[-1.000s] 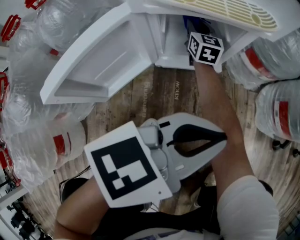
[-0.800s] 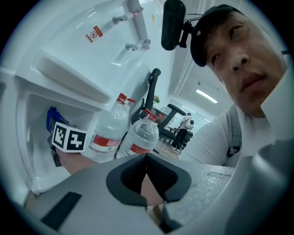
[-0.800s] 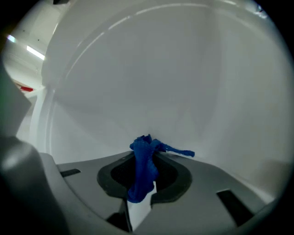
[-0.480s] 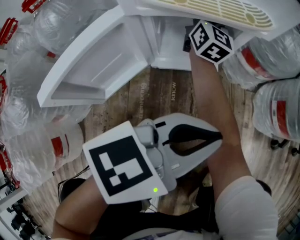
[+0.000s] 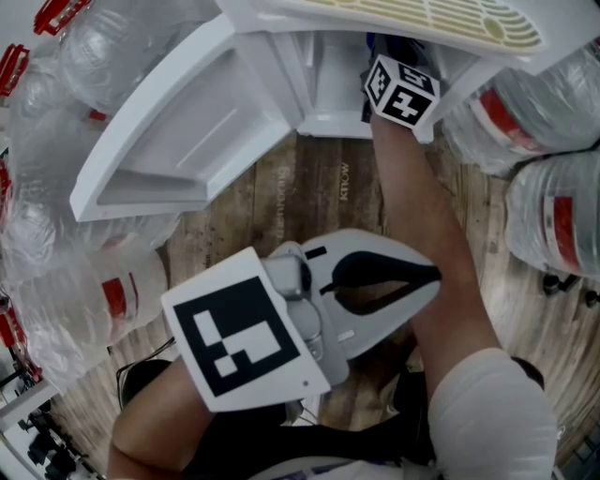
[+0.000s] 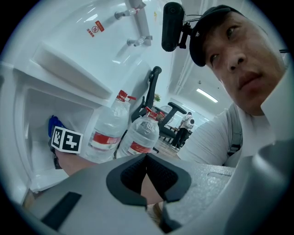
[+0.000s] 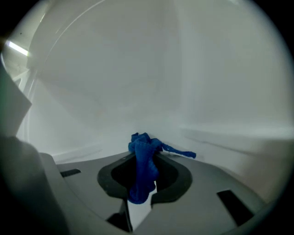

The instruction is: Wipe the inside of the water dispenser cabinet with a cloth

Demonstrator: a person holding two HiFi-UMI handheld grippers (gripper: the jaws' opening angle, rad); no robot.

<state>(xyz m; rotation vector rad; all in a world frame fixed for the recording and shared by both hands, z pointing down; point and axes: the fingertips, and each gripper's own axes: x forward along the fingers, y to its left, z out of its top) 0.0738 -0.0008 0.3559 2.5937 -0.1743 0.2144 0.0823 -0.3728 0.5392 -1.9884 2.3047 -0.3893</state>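
The white water dispenser cabinet (image 5: 323,84) stands open at the top of the head view, its door (image 5: 178,141) swung out to the left. My right gripper (image 7: 146,147) reaches inside it, shut on a blue cloth (image 7: 143,163) that touches the white inner wall (image 7: 138,92). In the head view only that gripper's marker cube (image 5: 401,92) and a bit of blue cloth (image 5: 382,42) show. My left gripper (image 5: 427,275) is held low near the person's body, shut with nothing in it, away from the cabinet.
Large clear water bottles crowd both sides: left (image 5: 84,281) and right (image 5: 553,216). The dispenser's yellow drip grille (image 5: 441,19) overhangs the opening. The wooden floor (image 5: 319,187) lies between cabinet and body. In the left gripper view two bottles (image 6: 140,137) stand beside the cabinet.
The right gripper's marker cube shifted right and up, then back left and lower, inside the cabinet opening. The left gripper stayed nearly still.
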